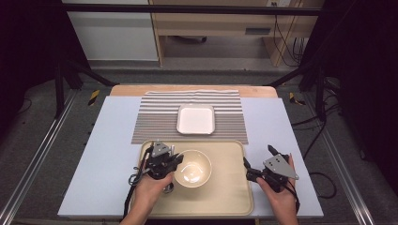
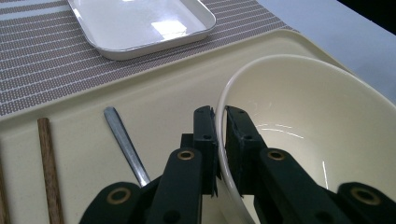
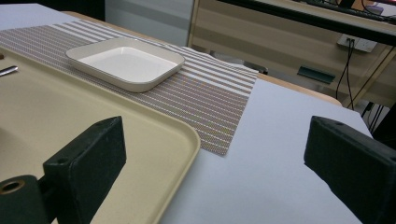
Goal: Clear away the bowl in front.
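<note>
l gripper (image 2: 221, 122) clamped; r gripper (image 3: 215, 154) jaws wide.

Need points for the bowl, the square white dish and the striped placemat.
bowl (image 1: 193, 168): high view, on the inner bottom.
square white dish (image 1: 196, 119): high view, on its flat middle.
striped placemat (image 1: 155, 119): high view, on the bare stripes left of the dish.

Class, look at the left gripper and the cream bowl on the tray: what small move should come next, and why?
Probably a short lift. The left gripper is already shut on the rim of the bowl, one jaw inside, one outside, while the bowl sits on the tray. The right gripper waits open beside the tray.
</note>
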Available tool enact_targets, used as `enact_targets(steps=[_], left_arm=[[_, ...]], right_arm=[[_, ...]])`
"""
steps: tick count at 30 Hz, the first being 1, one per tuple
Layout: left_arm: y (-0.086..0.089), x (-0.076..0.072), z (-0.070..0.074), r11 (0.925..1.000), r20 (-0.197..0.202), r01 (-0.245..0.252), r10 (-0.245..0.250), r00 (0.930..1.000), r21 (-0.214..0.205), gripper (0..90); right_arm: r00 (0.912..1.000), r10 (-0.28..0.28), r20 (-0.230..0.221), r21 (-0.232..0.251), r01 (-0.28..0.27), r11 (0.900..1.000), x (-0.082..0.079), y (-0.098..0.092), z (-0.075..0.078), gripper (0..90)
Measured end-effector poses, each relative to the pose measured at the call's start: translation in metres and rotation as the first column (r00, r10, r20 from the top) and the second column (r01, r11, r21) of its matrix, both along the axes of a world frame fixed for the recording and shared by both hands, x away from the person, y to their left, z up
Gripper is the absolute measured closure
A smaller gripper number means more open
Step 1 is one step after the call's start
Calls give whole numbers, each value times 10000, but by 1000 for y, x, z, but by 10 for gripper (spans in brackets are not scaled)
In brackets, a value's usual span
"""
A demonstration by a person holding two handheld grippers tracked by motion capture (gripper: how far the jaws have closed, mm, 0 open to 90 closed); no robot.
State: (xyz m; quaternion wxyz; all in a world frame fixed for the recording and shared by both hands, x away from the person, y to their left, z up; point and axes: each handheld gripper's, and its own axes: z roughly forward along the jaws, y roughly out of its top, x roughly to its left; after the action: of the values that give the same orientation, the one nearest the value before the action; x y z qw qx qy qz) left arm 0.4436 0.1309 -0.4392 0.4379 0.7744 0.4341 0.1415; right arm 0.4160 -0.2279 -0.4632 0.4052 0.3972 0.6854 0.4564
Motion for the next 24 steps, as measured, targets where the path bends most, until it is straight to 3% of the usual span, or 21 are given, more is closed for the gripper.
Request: enact_targets(steps=[24], left_arm=[[10,-1,-8,10000,-164,-24,24,9999,23,828]], right_arm=[[10000,4,2,-9,-4,10000,0,0,0,59]])
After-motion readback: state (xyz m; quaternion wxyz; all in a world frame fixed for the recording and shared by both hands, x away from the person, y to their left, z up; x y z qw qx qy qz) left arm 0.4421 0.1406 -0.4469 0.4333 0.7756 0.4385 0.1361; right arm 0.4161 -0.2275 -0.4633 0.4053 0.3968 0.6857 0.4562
